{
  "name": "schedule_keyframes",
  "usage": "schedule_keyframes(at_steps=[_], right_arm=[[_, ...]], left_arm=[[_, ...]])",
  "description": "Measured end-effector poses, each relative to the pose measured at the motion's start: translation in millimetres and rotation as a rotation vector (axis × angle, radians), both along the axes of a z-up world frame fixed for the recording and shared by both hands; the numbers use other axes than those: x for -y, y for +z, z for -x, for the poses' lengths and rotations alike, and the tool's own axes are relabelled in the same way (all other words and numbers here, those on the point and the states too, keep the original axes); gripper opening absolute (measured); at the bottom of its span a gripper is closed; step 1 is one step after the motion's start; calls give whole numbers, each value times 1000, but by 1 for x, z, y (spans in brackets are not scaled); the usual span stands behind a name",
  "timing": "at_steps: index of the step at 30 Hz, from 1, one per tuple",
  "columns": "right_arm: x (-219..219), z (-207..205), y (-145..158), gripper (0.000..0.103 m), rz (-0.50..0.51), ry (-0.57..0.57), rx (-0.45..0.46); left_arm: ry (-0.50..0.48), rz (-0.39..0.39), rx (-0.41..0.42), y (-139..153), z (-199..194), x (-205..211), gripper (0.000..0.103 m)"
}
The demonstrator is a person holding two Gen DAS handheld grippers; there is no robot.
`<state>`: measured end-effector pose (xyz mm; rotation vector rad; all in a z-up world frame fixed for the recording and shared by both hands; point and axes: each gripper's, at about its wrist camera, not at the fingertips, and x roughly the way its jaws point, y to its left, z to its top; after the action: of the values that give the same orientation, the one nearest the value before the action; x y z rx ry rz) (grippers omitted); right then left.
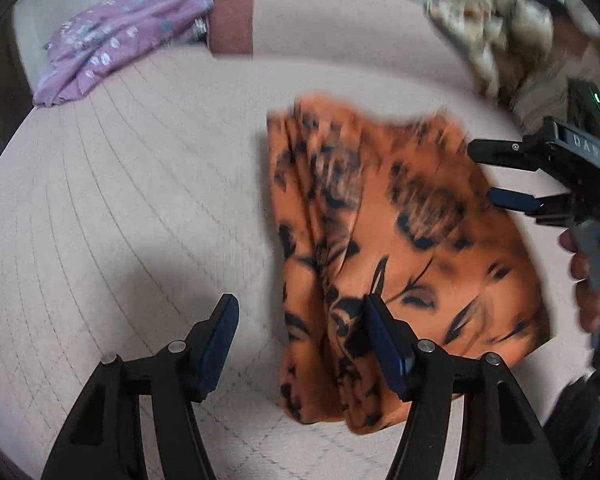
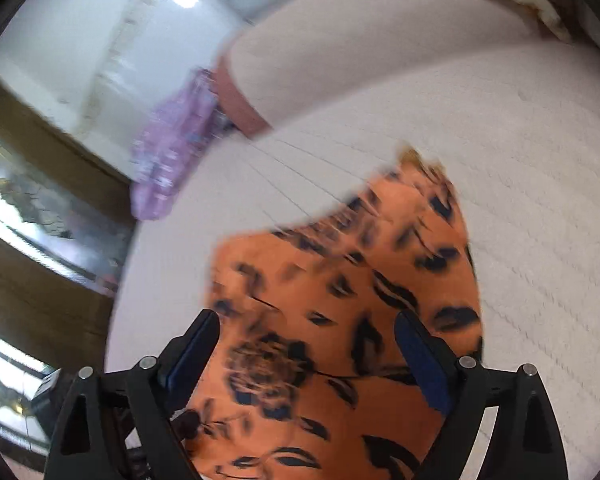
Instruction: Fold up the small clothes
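An orange garment with black flower print [image 1: 400, 240] lies on the pale quilted bed cover [image 1: 140, 200], bunched into folds along its left side. My left gripper [image 1: 300, 312] stands open at the garment's near left edge; its right finger [image 1: 384, 340] hovers over the cloth and its left finger is over bare cover. A hand holds my right gripper [image 1: 482, 171] open at the garment's right edge. In the right wrist view the same garment [image 2: 340, 280] spreads below the right gripper [image 2: 308, 328], with nothing pinched between its fingers. Both views are blurred by motion.
A purple flowered garment [image 1: 116, 48] [image 2: 168, 160] lies at the far left of the bed beside a pillow with a brown band [image 1: 234, 16]. A cream patterned cloth heap [image 1: 488, 28] sits at the far right. The bed's left edge drops to a dark floor [image 2: 40, 280].
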<state>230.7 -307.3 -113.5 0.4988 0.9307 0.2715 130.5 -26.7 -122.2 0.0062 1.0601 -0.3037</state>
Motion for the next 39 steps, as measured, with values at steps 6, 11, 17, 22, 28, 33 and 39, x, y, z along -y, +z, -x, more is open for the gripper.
schedule_keyframes(at_steps=[6, 11, 17, 22, 28, 33, 39], right_arm=[[-14, 51, 26, 91, 16, 34, 82], [-27, 88, -10, 91, 123, 71, -3], [-35, 114, 13, 91, 136, 50, 80], [-33, 154, 22, 91, 149, -3, 110], [-33, 210, 15, 91, 235, -30, 106], [-45, 224, 31, 91, 366, -51, 168], [-56, 218, 35, 92, 409, -41, 167]], left_arm=[[50, 22, 77, 34, 28, -15, 69], [51, 47, 122, 57, 57, -14, 74], [57, 36, 174, 77, 84, -18, 82], [52, 42, 199, 86, 98, -16, 84], [75, -2, 225, 93, 106, -16, 86], [131, -51, 232, 94, 104, -21, 86], [127, -48, 236, 96, 103, -24, 90]])
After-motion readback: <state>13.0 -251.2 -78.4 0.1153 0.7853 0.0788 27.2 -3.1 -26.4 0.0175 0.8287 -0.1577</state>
